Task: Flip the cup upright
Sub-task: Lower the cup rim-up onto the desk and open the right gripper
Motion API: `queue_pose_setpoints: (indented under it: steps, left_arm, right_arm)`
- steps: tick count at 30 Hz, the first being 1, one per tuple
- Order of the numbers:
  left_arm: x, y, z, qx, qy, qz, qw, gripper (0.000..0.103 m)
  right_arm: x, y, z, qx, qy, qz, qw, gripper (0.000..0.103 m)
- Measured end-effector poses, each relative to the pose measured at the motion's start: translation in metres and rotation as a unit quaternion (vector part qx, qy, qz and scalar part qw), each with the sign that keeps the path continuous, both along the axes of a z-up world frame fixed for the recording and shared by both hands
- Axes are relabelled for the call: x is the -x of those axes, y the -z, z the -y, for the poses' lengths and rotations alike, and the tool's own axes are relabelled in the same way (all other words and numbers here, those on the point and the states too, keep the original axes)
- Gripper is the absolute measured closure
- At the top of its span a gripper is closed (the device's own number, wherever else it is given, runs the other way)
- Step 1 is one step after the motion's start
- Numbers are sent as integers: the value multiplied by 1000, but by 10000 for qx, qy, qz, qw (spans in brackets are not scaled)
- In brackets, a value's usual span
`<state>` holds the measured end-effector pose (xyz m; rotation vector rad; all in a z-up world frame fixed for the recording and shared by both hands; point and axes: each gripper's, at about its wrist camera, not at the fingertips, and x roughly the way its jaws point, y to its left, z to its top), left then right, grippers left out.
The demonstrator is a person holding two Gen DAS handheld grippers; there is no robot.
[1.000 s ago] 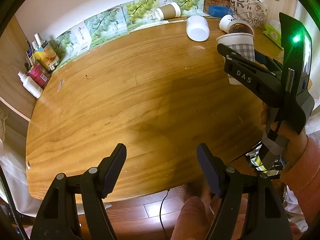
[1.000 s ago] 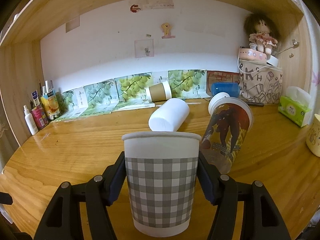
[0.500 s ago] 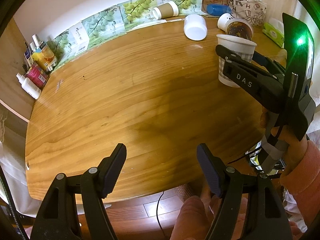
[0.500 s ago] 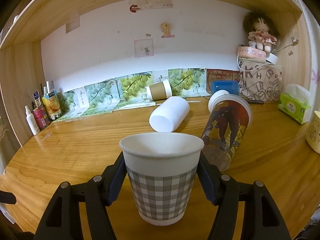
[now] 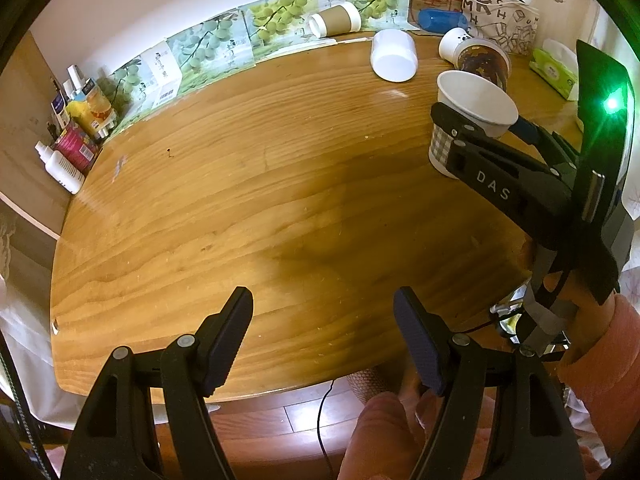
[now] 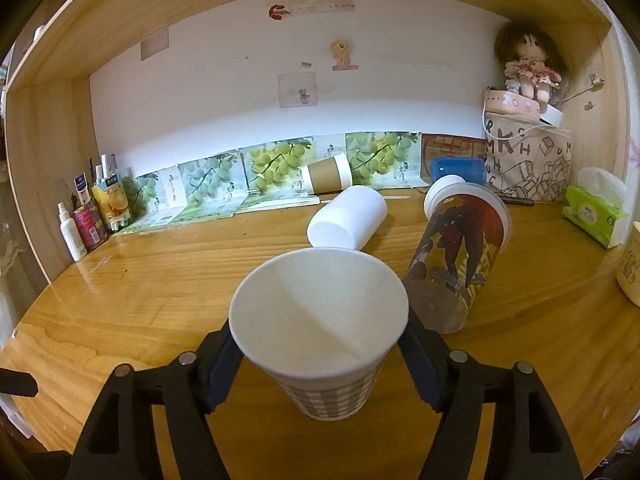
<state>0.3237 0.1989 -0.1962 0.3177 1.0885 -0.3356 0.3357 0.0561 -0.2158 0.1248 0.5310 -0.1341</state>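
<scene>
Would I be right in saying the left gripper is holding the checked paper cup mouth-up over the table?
Not quite: the right gripper holds the checked paper cup mouth-up over the table, as the right wrist view shows. The left gripper is open.

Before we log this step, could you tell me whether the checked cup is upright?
Upright: the checked cup has its open mouth up, base down.

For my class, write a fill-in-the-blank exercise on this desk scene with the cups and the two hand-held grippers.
1. The right hand-held gripper is shut on the ____ paper cup.
2. That cup's opening faces ____.
3. The left hand-held gripper holds ____.
4. The plain white cup on the desk lies on its ____.

Missing words: checked; up; nothing; side
</scene>
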Motion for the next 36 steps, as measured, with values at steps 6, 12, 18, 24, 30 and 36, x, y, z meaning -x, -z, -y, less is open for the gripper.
queue_pose_setpoints:
  steps: [6,12,18,24,30,36]
  left_arm:
    - [1,1,2,4,-117,-52,9999,27]
    - [0,2,3,228,-247,-192,9992,27]
    - [-4,2,2,609,-422,-292,9968,27]
    - [-7,6,6,771,-611,-469,9940,27]
    - [-4,3,16,728,-952,-633,9908,27]
    - [9,-11,24,721,-1489,-729,9835,27]
  right_arm:
    - [4,1,1,-29,-85,-119,9999,24]
    - [11,4,2,-10,-117,-470,9988,22]
    - [27,4,9,-86,-13,-1072,9942,22]
    - [46,1,17,-241,199,-1670,9855,21]
    - [65,-19,32,-594,218,-2178,9739,19]
    - [77,-52,49,-676,19,-2757,9588,17]
